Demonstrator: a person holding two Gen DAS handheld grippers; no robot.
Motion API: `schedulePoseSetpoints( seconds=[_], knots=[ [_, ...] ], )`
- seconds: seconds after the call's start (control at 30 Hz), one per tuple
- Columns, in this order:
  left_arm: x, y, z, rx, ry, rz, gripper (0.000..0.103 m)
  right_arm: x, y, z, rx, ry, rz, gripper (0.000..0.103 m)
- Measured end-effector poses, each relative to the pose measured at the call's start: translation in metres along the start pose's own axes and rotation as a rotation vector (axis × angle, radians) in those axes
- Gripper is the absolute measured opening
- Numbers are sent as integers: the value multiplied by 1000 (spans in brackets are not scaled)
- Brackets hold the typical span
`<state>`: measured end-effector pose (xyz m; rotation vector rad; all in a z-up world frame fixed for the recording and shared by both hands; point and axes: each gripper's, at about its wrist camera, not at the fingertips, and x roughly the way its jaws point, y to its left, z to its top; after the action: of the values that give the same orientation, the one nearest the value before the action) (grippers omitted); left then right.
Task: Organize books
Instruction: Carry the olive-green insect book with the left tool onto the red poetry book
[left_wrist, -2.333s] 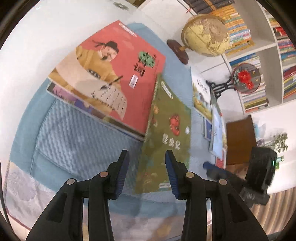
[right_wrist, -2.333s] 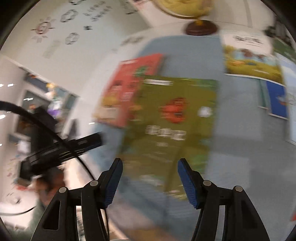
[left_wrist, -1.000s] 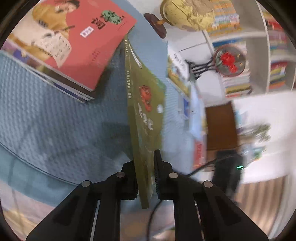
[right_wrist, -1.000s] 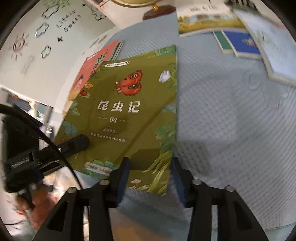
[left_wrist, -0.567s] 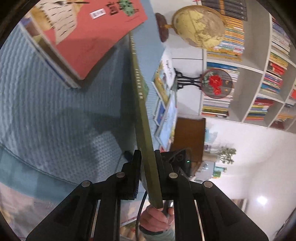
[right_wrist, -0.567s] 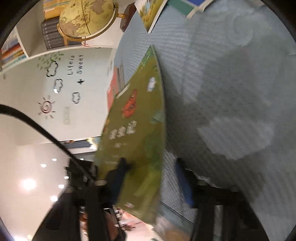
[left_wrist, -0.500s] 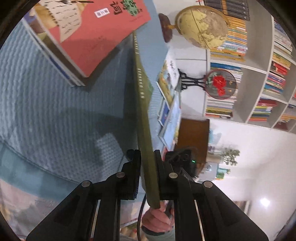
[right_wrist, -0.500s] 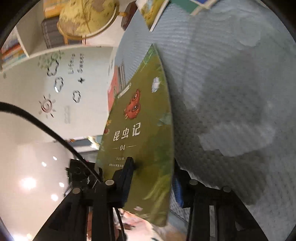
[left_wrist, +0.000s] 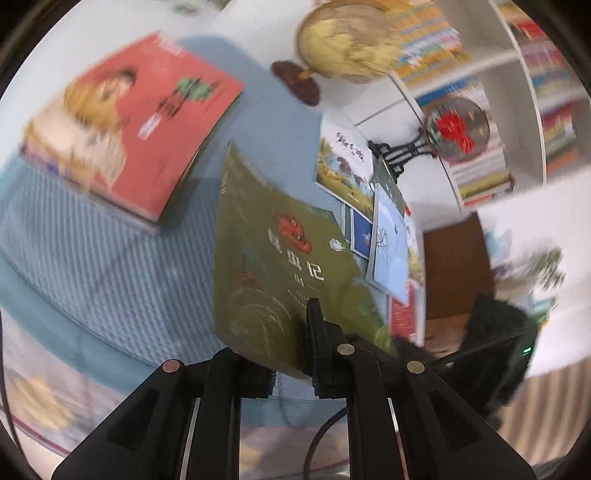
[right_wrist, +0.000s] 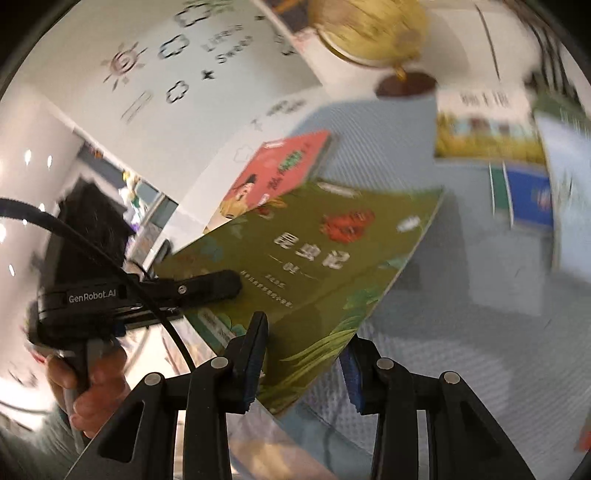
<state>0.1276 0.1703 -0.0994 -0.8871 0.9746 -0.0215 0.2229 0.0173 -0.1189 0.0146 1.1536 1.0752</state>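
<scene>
A thin green book (left_wrist: 280, 266) with a red insect on its cover is lifted off the blue quilted mat (left_wrist: 92, 258). My left gripper (left_wrist: 291, 354) is shut on its near edge. In the right wrist view the green book (right_wrist: 317, 254) tilts over the mat, and my right gripper (right_wrist: 303, 350) is shut on its near corner. The left gripper's body (right_wrist: 147, 295) clamps the book's left edge there. A red book (left_wrist: 147, 110) tops a stack at the back left; it also shows in the right wrist view (right_wrist: 280, 170). Both views are motion-blurred.
Several books (left_wrist: 384, 221) lie spread at the mat's right side. A globe (left_wrist: 343, 40) on a wooden base stands at the back. A round fan ornament (left_wrist: 454, 129) and bookshelves (left_wrist: 517, 74) stand behind. A brown box (left_wrist: 458, 269) is at the right.
The green book has swung from edge-on and upright to a flatter tilt with its cover facing up. Both grippers keep hold of it and have turned with it.
</scene>
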Motion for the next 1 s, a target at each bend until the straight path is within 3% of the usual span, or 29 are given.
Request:
schedulePoseSetpoints(
  seconds=[0.33, 0.5, 0.63, 0.77, 1.0],
  knots=[
    [-48, 5, 35, 85, -72, -97, 12, -9, 43, 25, -106, -80, -67, 37],
    [-79, 32, 69, 109, -120, -81, 12, 25, 76, 64, -105, -89, -30, 37],
    [-85, 75, 95, 66, -140, -62, 12, 71, 90, 84, -105, -32, -21, 38],
    [-64, 103, 122, 106, -106, 33, 12, 114, 97, 102, -116, 0, -80, 38],
    [-40, 134, 128, 66, -3, -11, 14, 143, 86, 109, -68, 55, -158, 38]
  ],
)
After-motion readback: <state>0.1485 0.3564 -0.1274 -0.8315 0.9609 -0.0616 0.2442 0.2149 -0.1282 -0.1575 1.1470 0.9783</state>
